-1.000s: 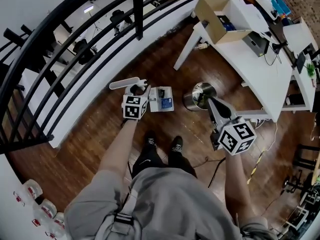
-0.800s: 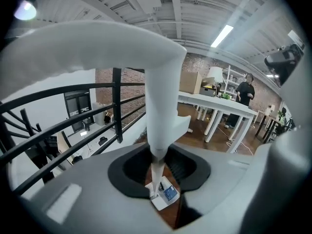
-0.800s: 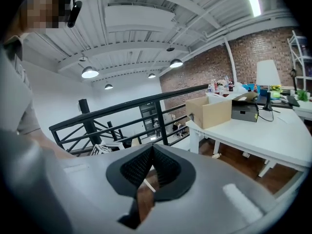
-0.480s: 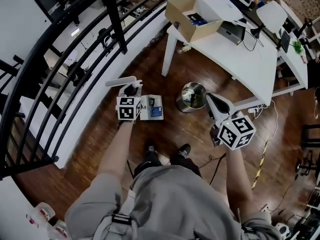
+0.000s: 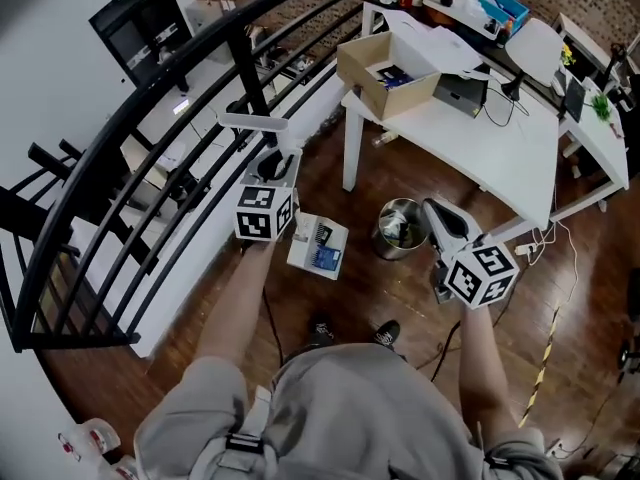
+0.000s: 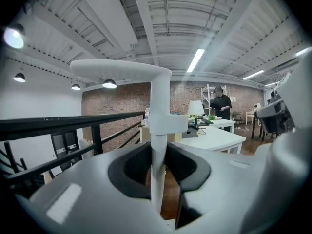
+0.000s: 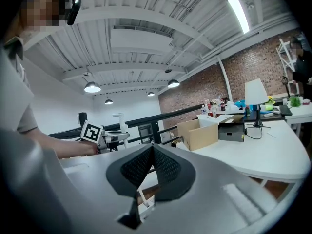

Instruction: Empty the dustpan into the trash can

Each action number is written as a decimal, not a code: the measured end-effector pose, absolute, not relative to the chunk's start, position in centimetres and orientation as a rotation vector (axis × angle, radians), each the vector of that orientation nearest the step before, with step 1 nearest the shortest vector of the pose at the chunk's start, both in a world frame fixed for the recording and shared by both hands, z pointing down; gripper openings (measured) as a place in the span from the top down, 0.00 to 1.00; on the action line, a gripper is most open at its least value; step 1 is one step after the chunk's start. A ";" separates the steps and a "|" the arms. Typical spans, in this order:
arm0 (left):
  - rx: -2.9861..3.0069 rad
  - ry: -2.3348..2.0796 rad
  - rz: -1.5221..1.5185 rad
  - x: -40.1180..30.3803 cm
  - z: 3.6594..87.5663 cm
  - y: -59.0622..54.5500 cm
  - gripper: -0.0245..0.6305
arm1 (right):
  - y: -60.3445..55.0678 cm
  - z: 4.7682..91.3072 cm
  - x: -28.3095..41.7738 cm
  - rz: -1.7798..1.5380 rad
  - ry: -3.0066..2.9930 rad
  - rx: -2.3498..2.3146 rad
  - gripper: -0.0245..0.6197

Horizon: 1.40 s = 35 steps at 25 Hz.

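My left gripper [image 5: 276, 171] is shut on the upright white handle [image 6: 158, 145] of the dustpan; its jaws have just closed on it. The handle's T-shaped top [image 5: 252, 121] stands above the jaws near the railing. The white pan [image 5: 318, 246], with blue scraps in it, hangs tilted below the gripper, off the floor. The round metal trash can [image 5: 399, 229] stands on the wood floor to the pan's right, apart from it. My right gripper [image 5: 433, 209] hovers just right of the can, shut with nothing in it; its pads [image 7: 161, 167] meet.
A black railing [image 5: 150, 168] curves along the left. A white table [image 5: 480, 138] with a cardboard box [image 5: 385, 68] stands beyond the can. The person's shoes [image 5: 350, 333] are on the floor below the pan. A cable [image 5: 545, 353] runs at the right.
The left gripper has risen with the dustpan, lifting the pan off the floor, and it now hangs tilted. The right gripper has shifted a little up beside the can.
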<state>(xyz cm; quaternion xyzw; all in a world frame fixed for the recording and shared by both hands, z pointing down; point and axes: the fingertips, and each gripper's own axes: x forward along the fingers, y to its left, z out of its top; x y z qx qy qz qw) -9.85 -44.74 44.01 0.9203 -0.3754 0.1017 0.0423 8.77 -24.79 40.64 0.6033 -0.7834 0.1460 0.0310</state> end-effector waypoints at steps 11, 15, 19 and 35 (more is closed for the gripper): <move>2.927 -1.060 0.102 -4.3 29.8 -43.6 0.82 | -22.7 37.7 12.5 0.385 -2.426 1.995 0.96; 2.944 -1.042 0.079 -0.5 28.9 -44.6 0.82 | -21.7 37.3 14.7 0.371 -2.387 2.050 0.96; 2.951 -1.032 0.087 3.4 29.4 -45.1 0.82 | -20.1 37.0 17.5 0.364 -2.333 2.119 0.96; 3.108 -0.896 0.192 20.5 31.4 -43.8 0.82 | -13.2 39.0 30.0 0.430 -2.129 2.367 0.96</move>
